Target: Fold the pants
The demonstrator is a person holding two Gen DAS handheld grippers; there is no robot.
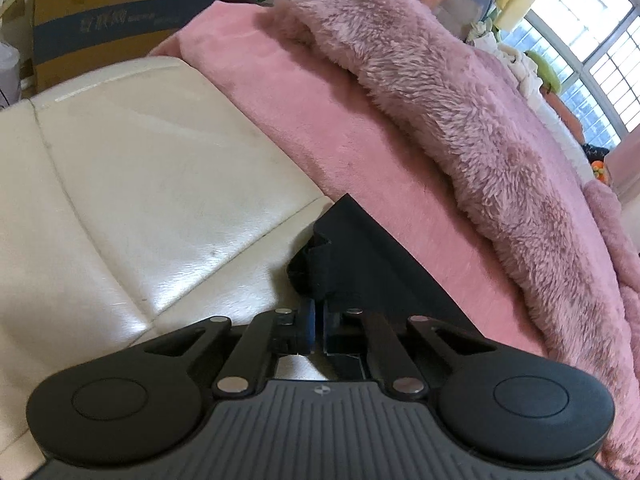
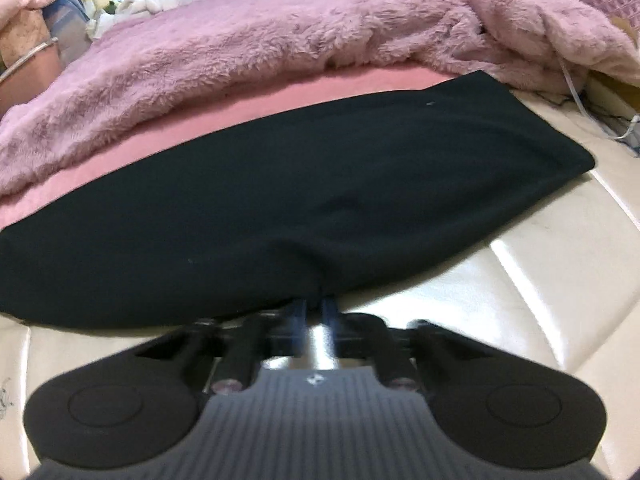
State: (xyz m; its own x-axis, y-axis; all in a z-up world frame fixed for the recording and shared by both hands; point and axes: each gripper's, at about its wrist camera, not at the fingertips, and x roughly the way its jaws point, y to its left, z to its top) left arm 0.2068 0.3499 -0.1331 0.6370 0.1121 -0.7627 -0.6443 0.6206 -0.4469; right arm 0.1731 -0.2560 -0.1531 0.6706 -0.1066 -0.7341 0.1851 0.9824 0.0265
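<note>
The black pants (image 2: 304, 184) lie spread across a pink sheet (image 2: 224, 116) and the cream leather footboard (image 2: 552, 280) of a bed. In the right wrist view my right gripper (image 2: 314, 304) is shut on the near edge of the pants, which bunches into a small pucker at the fingers. In the left wrist view my left gripper (image 1: 319, 316) is shut on a folded corner of the black pants (image 1: 360, 256), held just above the cream leather (image 1: 152, 184) beside the pink sheet (image 1: 320, 120).
A fluffy mauve blanket (image 1: 460, 112) lies heaped over the bed behind the pants; it also shows in the right wrist view (image 2: 280, 36). A cardboard box (image 1: 116, 20) stands beyond the footboard. A window (image 1: 592, 40) is at the far side.
</note>
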